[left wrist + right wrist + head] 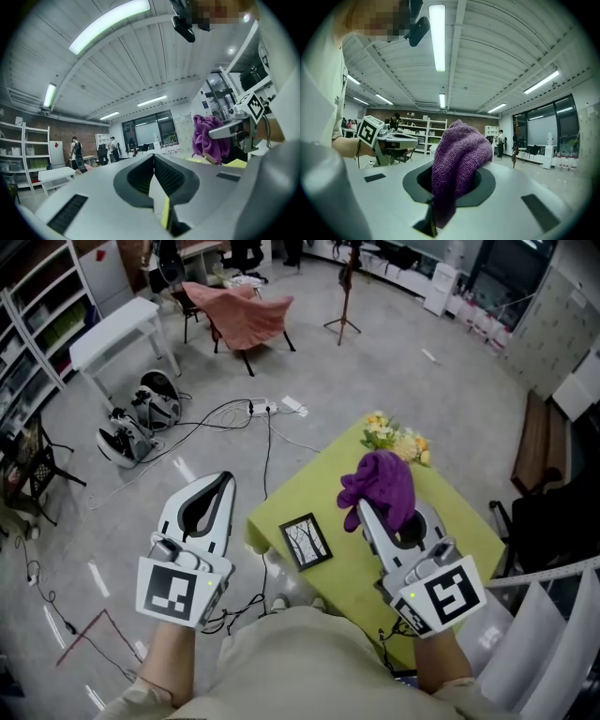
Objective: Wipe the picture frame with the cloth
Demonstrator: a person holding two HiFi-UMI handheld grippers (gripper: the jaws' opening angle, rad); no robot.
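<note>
1. Judging by how things lie, the green bench (319,498) carries the first risk. The task's thing rests close to the bench's lower left edge in the head view, so a stroke toward that edge could push it off onto the floor.
2. The left tool (223,480) hangs left of the bench, over the floor, with its jaws pressed together on nothing. If it does not come over to steady the target, that object will likely skate under the wipe rather than get cleaned.
3. The right tool (384,519) is held above the middle of the bench, its jaws pinching the cloth. Pressed down steeply, the hard jaw tips could meet the glazing through the fabric and mark it.
4. The purple cloth (380,484) bulges up and out of the jaws in a loose bunch, and only a narrow part looks clamped. A dragging stroke could tug it free, or only a corner might reach the surface.
5. The picture frame (307,541) lies flat and face up near the bench's lower left corner. It sits lower left of the cloth and the right tool, apart from both. In the head view it lies between the two tools and touches neither.
</note>
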